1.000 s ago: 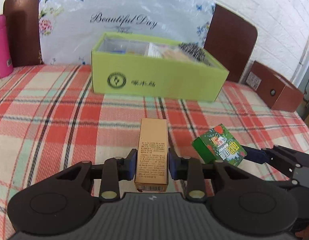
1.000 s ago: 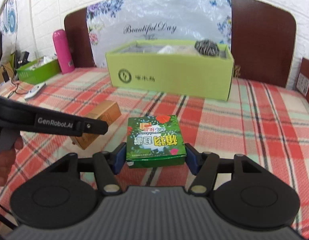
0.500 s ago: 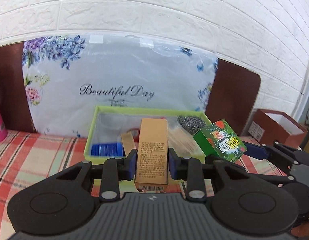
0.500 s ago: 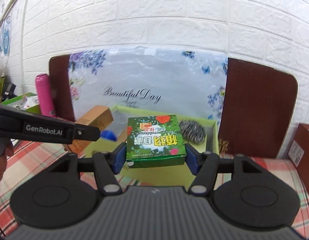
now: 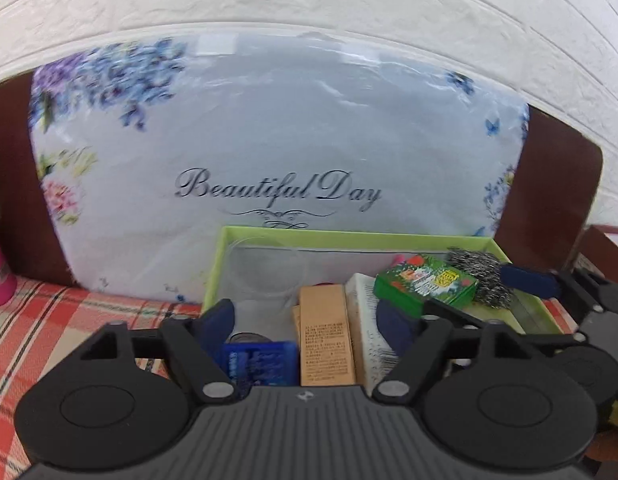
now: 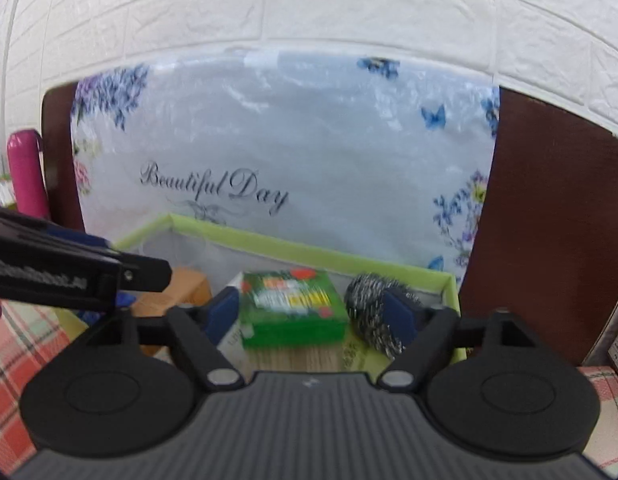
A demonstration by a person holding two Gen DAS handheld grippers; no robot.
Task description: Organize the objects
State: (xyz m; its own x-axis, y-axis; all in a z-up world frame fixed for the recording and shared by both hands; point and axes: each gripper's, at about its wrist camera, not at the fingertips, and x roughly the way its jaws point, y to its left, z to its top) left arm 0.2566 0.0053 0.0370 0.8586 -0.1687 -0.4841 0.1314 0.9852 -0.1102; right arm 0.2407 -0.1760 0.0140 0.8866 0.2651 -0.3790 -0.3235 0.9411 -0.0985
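The lime-green storage box (image 5: 349,234) sits close in front of both grippers. My left gripper (image 5: 305,320) hangs over its near side, jaws opening. The tan carton (image 5: 325,340) lies inside the box between the fingers, clear of both pads. My right gripper (image 6: 311,312) is over the box's right half, jaws also opening. The green printed carton (image 6: 295,304) rests on other items in the box, with a gap to each pad. A steel scourer (image 6: 369,300) lies beside it. The left gripper's finger (image 6: 69,276) crosses the right wrist view at the left.
The box also holds a blue packet (image 5: 261,360), a white box (image 5: 365,320) and a clear tub (image 5: 265,276). A floral "Beautiful Day" bag (image 5: 277,152) stands right behind it. A pink bottle (image 6: 27,176) is at the left and a brown box (image 5: 605,248) at the right, on plaid cloth (image 5: 49,320).
Both grippers moved forward from the tablecloth to over the lime-green box. Each was shut on its carton; now both jaws stand apart and the cartons lie inside the box.
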